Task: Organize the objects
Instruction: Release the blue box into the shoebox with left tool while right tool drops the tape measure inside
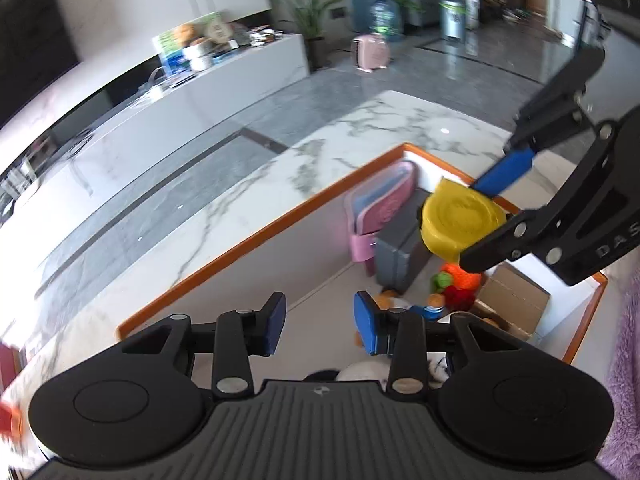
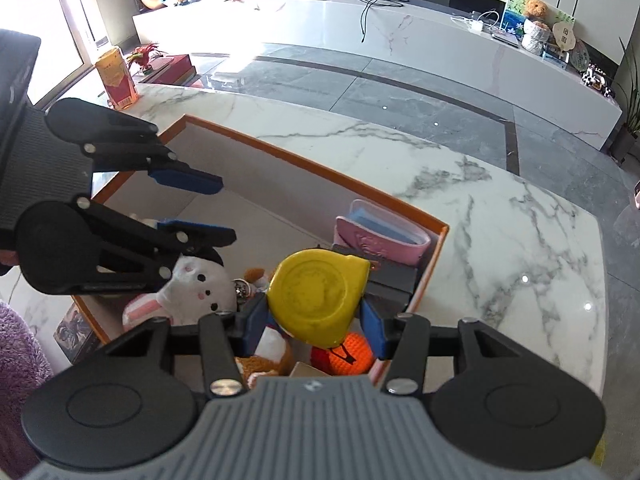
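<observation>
An orange-rimmed box (image 2: 312, 164) sits on a white marble table; it also shows in the left wrist view (image 1: 256, 236). My right gripper (image 2: 316, 320) is shut on a yellow tape measure (image 2: 320, 292) and holds it above the box's right end; the tape measure also shows in the left wrist view (image 1: 460, 220). My left gripper (image 1: 320, 324) is open and empty above the box's bare floor; it also shows in the right wrist view (image 2: 224, 212). In the box lie a pink case (image 2: 380, 236), a grey box (image 1: 400, 252), a white plush bunny (image 2: 196, 284) and an orange knitted toy (image 2: 352, 356).
A cardboard box (image 1: 512, 300) lies in the box's near corner. A yellow-red carton (image 2: 116, 80) stands at the table's far left corner. Beyond the table are a grey floor and a long white cabinet (image 2: 400, 40) with clutter. A purple fuzzy sleeve (image 2: 20, 360) is near.
</observation>
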